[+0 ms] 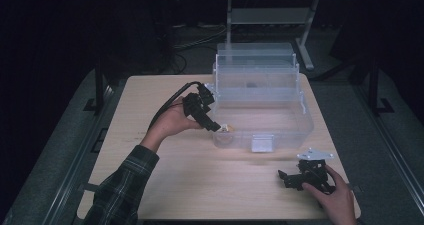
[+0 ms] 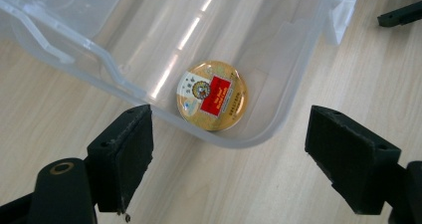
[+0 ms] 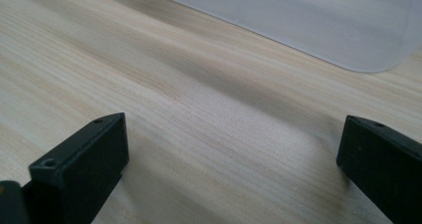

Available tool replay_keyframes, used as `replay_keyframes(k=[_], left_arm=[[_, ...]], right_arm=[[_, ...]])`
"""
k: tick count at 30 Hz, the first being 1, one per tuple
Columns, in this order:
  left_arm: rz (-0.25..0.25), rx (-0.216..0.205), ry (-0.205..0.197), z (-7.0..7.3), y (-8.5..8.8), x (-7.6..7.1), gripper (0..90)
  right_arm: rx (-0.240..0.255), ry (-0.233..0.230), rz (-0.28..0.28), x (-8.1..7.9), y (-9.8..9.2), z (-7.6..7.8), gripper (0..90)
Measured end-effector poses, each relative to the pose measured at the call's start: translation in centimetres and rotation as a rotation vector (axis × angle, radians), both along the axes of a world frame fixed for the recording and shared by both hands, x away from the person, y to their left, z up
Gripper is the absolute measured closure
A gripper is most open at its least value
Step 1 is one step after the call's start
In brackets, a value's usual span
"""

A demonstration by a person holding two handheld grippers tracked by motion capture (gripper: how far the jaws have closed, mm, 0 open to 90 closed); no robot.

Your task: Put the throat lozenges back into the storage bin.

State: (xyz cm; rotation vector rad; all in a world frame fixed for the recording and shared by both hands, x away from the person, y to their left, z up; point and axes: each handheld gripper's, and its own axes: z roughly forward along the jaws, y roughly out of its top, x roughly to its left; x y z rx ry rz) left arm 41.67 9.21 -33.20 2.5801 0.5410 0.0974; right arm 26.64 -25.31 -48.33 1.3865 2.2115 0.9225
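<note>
A round gold tin [image 2: 212,95] with a red and white label lies flat inside the clear plastic box [image 1: 295,130], in its near left corner; the tin [image 1: 227,128] shows small in the high view. My left gripper [image 1: 220,128] hovers just above that corner, open, its jaws wide apart and empty [image 2: 230,167]. My right gripper [image 1: 286,180] rests low over the table near the front right, open with nothing between its jaws [image 3: 231,159]. The box's frosted corner [image 3: 368,59] lies ahead of it.
The box has a raised clear lid [image 1: 256,67] behind it and a front latch [image 1: 262,143]. It stands on a light wooden table [image 1: 165,185]. Dark floor, cables and a metal stand surround the table.
</note>
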Motion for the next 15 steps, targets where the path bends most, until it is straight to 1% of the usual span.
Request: replay_keyframes(k=[4,8,10,15], left_arm=[[0.012,-0.013,-0.002,-0.1,0.7,-0.3,18.5],[0.016,-0.013,-0.01,-0.3,1.7,-0.9,18.5],[0.016,-0.013,-0.012,-0.4,1.9,-1.0,18.5],[0.029,-0.028,-0.017,-0.7,2.8,-1.8,18.5]], right_arm=[[0.0,0.0,-0.001,0.0,0.0,0.0,0.0],[-0.001,0.0,-0.001,0.0,0.0,0.0,0.0],[-0.001,0.0,-0.001,0.0,0.0,0.0,0.0],[-0.001,0.0,-0.001,0.0,0.0,0.0,0.0]])
